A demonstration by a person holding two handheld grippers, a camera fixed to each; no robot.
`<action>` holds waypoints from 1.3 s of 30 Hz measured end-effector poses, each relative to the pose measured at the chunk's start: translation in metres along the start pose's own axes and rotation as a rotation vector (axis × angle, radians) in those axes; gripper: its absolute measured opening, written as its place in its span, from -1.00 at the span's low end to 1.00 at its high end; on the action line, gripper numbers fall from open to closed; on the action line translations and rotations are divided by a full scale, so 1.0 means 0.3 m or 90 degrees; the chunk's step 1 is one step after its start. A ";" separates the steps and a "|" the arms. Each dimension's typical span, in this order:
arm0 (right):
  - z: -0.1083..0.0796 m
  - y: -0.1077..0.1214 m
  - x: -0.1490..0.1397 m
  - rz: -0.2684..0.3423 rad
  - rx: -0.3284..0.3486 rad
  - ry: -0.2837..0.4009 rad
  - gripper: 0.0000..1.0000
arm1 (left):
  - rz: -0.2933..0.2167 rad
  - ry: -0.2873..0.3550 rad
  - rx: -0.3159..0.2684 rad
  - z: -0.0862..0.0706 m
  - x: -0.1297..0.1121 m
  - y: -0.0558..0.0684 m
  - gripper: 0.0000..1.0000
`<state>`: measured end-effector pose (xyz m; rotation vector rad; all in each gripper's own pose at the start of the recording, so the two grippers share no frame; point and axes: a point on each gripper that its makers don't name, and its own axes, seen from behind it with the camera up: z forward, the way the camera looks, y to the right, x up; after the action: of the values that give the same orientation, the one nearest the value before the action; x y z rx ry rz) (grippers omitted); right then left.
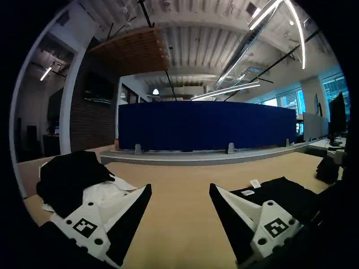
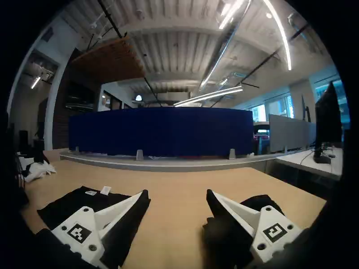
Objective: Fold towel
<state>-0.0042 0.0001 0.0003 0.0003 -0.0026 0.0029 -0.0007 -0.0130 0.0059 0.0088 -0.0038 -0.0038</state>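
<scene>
Left hand-held gripper (image 1: 180, 185), right hand-held gripper (image 2: 177, 191): both wide above table (image 1: 184, 233); blue partition (image 1: 202, 125) behind.

Black towel (image 1: 287, 192) (image 2: 67, 204) lies spread flat, 2 white tags (image 1: 255, 183) (image 2: 105, 190) at its far edge.

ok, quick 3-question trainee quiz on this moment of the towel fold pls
1. True or false: the left gripper is shut on the flat black towel.
2. In the right gripper view, the flat black towel lies: A) on the table to the left of the right gripper; B) clamped between its fingers; C) draped over the gripper.
3. Fill in: in the left gripper view, the heap of cloths beside the left finger mixes black and ____ fabric.

Key: 1 false, the left gripper is open and holds nothing. 2 A. 3 white.
</scene>
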 end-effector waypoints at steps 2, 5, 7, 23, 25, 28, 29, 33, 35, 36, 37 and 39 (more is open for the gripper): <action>0.002 0.001 -0.030 0.004 0.000 -0.003 1.00 | -0.003 -0.004 0.006 0.006 -0.007 -0.009 0.91; 0.000 0.011 -0.012 0.015 -0.002 -0.004 1.00 | -0.009 -0.012 -0.004 0.012 0.023 -0.009 0.91; -0.005 0.011 0.023 0.012 -0.003 -0.002 1.00 | -0.014 -0.006 -0.004 0.013 0.073 -0.015 0.91; -0.048 -0.034 0.425 -0.029 -0.011 -0.012 1.00 | 0.016 -0.015 -0.009 -0.015 0.517 -0.031 0.91; -0.048 -0.034 0.475 -0.027 -0.015 -0.009 1.00 | 0.018 -0.019 -0.007 -0.022 0.561 -0.039 0.91; -0.050 -0.037 0.536 -0.026 -0.019 -0.007 1.00 | 0.015 -0.019 -0.004 -0.035 0.627 -0.050 0.91; -0.050 -0.038 0.553 -0.026 -0.020 -0.007 1.00 | 0.013 -0.018 -0.003 -0.039 0.649 -0.054 0.91; -0.046 -0.045 0.598 -0.033 -0.016 -0.010 1.00 | 0.010 -0.027 -0.011 -0.046 0.692 -0.059 0.91; -0.046 -0.052 0.608 -0.039 -0.013 -0.015 1.00 | 0.015 -0.033 -0.017 -0.048 0.707 -0.061 0.91; -0.046 -0.059 0.608 -0.043 -0.007 -0.020 1.00 | 0.019 -0.036 -0.022 -0.050 0.714 -0.055 0.91; -0.046 -0.066 0.607 -0.047 -0.002 -0.025 1.00 | 0.023 -0.039 -0.027 -0.051 0.720 -0.050 0.91; -0.046 -0.081 0.604 -0.057 0.011 -0.038 1.00 | 0.031 -0.048 -0.042 -0.054 0.725 -0.034 0.91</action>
<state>0.1772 -0.0238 -0.0132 0.0172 -0.0622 -0.0861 0.2169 -0.0238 -0.0097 -0.0577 -0.0789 0.0437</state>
